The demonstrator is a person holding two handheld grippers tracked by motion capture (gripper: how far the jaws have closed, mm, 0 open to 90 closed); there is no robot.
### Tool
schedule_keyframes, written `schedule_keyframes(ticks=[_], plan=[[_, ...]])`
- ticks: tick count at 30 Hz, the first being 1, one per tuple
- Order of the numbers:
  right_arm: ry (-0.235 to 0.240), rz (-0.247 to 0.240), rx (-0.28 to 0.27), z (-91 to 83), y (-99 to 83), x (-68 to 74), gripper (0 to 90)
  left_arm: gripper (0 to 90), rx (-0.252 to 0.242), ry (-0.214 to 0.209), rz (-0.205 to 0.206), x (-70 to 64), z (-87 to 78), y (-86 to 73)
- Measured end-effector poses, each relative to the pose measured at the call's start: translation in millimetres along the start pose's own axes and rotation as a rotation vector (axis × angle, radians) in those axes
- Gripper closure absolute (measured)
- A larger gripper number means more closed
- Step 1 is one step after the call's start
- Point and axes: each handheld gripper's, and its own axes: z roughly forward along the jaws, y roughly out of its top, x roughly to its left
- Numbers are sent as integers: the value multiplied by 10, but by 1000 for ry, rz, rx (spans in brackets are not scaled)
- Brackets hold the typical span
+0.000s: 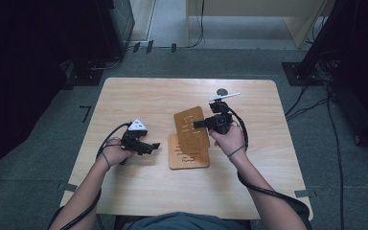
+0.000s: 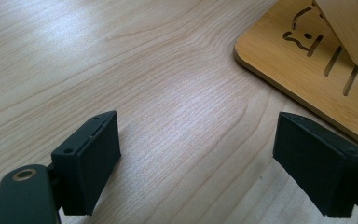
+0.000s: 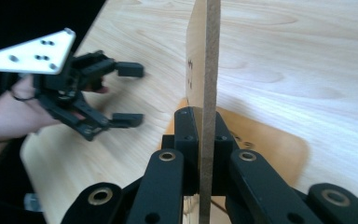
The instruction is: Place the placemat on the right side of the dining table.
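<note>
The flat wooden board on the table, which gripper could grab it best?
Probably the left gripper. It is open and empty, low over the table right beside the flat board. The right gripper is busy, shut on the lifted board.

Black two-jaw grippers, brass-ringed pivots, screws in pads (image 2: 89, 154). Grey triangular plate (image 3: 30, 52), black trailing cables (image 1: 268, 191). Band (image 1: 236, 152) on each wrist.

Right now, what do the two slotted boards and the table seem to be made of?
The lifted board, clamped in the right tool, looks like thin pressed wood: its edge is plain brown and fibrous. The flat board seems bamboo, honey-coloured, smooth, with fine grain. The table looks like pale wood or wood-pattern laminate; I cannot tell which.
</note>
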Motion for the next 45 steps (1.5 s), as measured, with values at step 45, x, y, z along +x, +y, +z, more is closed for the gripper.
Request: schedule_keyframes(ticks=[45], plan=[[-247,-64,-129,-389,28,-230,877,137,-26,13,55,-16,35,-30]])
